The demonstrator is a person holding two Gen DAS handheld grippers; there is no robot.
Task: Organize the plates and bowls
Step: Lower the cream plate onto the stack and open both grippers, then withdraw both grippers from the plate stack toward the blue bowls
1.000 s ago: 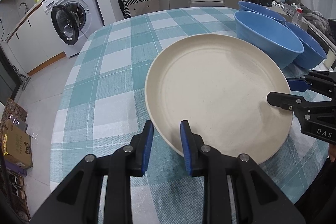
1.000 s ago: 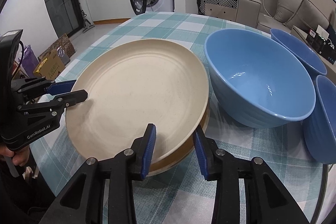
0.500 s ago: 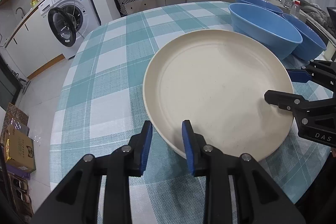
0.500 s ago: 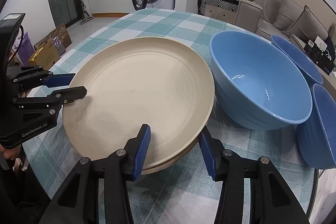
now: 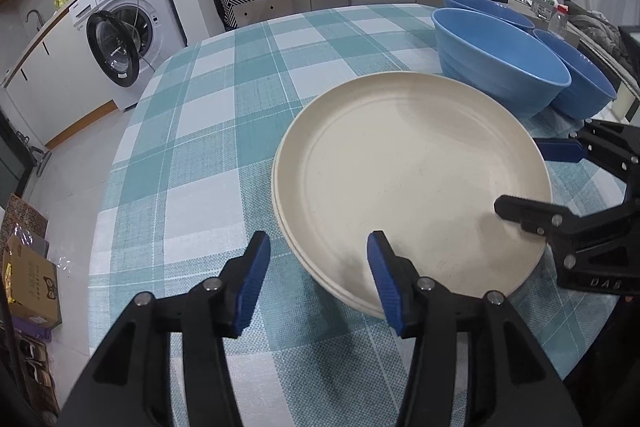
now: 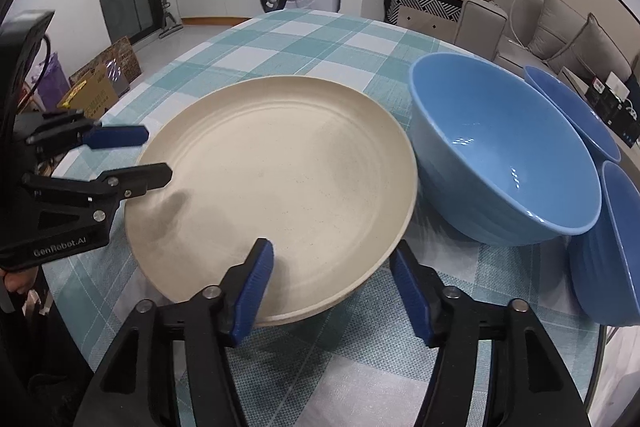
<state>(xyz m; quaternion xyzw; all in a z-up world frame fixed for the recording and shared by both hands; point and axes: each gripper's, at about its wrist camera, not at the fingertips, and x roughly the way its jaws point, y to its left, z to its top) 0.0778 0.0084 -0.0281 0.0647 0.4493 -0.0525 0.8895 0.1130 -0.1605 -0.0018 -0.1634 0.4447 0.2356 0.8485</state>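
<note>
Both your grippers are hanging wide open around the plate stack.

Your left gripper [image 5: 318,267] has its fingers spread with the near rim of the round cream plate [image 5: 412,183] sitting between them, nothing pinched; that plate rests on another one just like it, on the teal-and-white checked tablecloth [image 5: 208,131]. Your right gripper [image 6: 334,277] is released too, straddling the rim on its side. Past its right finger, the big glossy blue bowl [image 6: 504,151] sits just beside the plate, with two more blue bowls [image 6: 610,227] crowding it.

Both grippers released the cream plate [image 5: 408,179]: left gripper [image 5: 318,281] and right gripper [image 6: 332,285] jaws now spread wide. Plate now lies flush on the plate beneath.
</note>
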